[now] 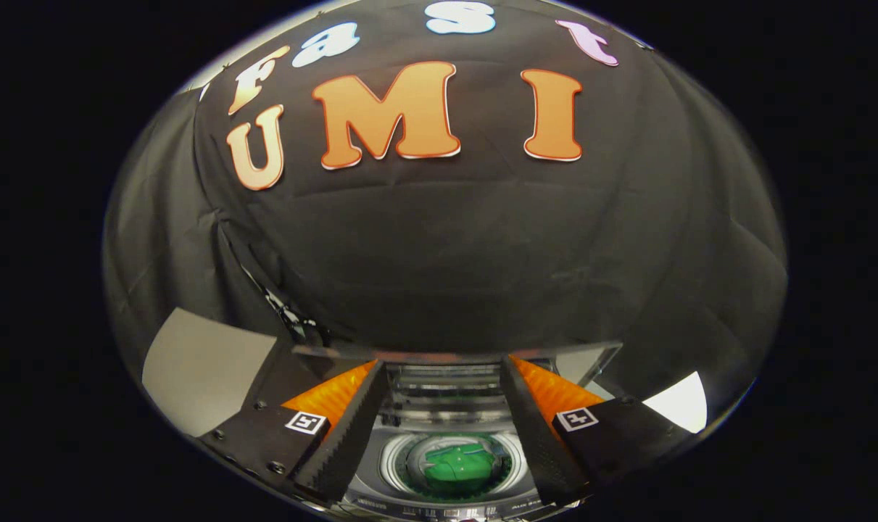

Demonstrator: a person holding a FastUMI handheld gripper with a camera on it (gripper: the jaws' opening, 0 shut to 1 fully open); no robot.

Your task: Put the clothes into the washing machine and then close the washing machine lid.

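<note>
A small top-loading washing machine (380, 486) stands below me, between my two fingers. A green garment (457, 464) lies bunched in its round drum. The machine's clear lid (591, 359) stands raised behind the drum, and its upper edge runs across just at my fingertips. My gripper (442, 362) is open with a wide gap, and nothing is held between the orange-backed, toothed fingers (344, 428). I cannot tell whether the fingertips touch the lid's edge.
The booth's black cloth wall (453, 254) hangs close behind the machine. A grey panel (199, 370) shows to the left of the fingers and a pale patch (681, 402) to the right.
</note>
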